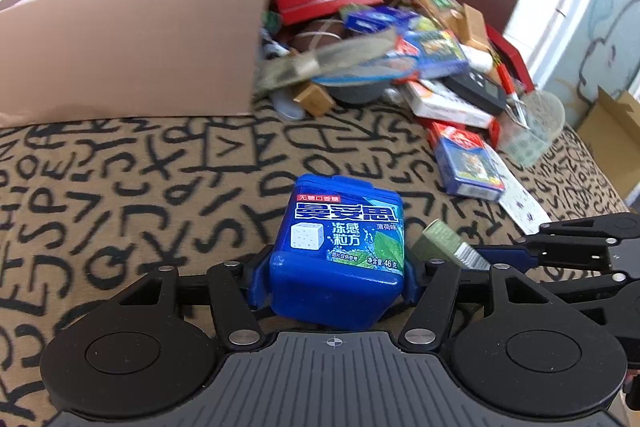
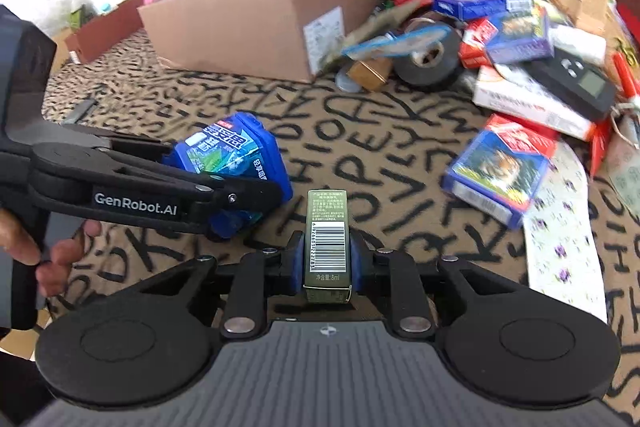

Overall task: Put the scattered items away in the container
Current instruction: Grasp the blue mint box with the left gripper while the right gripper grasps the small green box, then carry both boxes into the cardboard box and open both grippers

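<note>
A cloth [image 1: 140, 187] printed all over with black letters covers the table, and a dark chair back stands behind it. At the far side sits an open cardboard box [image 2: 272, 15], which I take to be the container, and to its right a heap [image 2: 520, 39] of packets, tape, a red case and card boxes lies piled up, not yet sorted.

The left gripper [image 1: 334, 277] is clamped on a blue gum tub [image 1: 340, 247], its blue pads pressing the tub's two sides low down, label facing up, so the tub sits square and should not slip when carried. The right gripper [image 2: 327, 259] is closed tight on a slim green carton [image 2: 326, 239], held by its long narrow sides with the barcode upward; a thin carton like that needs the jaws nearly together.

Both things are close over the cloth in the foreground, well short of the box, the tub just left of the carton. Taking one in each hand looks meant to save a trip. To my eye the next move is to bring both to the box.
</note>
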Motion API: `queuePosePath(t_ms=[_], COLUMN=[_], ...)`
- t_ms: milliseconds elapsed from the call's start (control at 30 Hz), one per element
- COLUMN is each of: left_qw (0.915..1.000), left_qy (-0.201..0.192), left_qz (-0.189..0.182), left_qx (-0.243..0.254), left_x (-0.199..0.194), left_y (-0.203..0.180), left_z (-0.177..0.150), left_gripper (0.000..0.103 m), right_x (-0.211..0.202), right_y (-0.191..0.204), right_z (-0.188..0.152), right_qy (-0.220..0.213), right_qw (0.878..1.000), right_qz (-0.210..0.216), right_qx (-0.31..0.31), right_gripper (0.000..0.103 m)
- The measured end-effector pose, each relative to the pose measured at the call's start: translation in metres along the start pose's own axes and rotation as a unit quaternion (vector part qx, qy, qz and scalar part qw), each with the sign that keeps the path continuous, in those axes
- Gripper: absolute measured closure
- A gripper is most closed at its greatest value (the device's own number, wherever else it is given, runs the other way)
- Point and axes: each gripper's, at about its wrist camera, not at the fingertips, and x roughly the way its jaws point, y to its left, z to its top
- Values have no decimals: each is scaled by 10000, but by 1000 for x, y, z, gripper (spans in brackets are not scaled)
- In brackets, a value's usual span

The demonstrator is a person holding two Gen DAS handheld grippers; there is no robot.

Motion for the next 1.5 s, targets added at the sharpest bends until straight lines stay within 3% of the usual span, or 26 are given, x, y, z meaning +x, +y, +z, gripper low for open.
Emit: queuePosePath(t_ms=[233, 433, 633, 767, 900, 1033, 1200, 1267, 1500], left_qw=[9986, 9953, 9891, 9848, 9878, 9902, 9904, 9912, 9906], left_qy=[-457, -917, -1443, -1647, -1469, -1177, -692, -539, -314], left_qz=[245, 318, 295, 556, 467, 451, 451, 546, 488], left_qx=[-80, -29, -61, 36, -242, -597, -1105, -1083, -1237], left_x=[-34, -66, -94, -99, -79, -34, 23, 38, 62], left_y=[25, 42, 60, 73, 100, 131, 165, 171, 188], left_z=[15, 42, 94, 141, 185, 213, 228, 231, 239], left_gripper=[42, 42, 42, 42, 41, 41, 41, 41, 41], right_x=[-3, -9, -8, 5, 33, 85, 145, 162, 191], right_y=[25, 48, 64, 68, 59, 45, 26, 21, 10], right_z=[35, 86, 156, 209, 253, 281, 294, 295, 303], right_qy=[-275, -684, -1086, -1224, -1152, -817, -393, -216, 46], right_qw=[9985, 9935, 9869, 9851, 9875, 9910, 9939, 9939, 9925], right_qz=[194, 340, 356, 239, 20, -296, -606, -727, -1018], right_qx=[-422, -843, -1140, -1187, -1079, -1014, -837, -796, -672], right_gripper=[78, 78, 78, 78, 78, 78, 77, 77, 77])
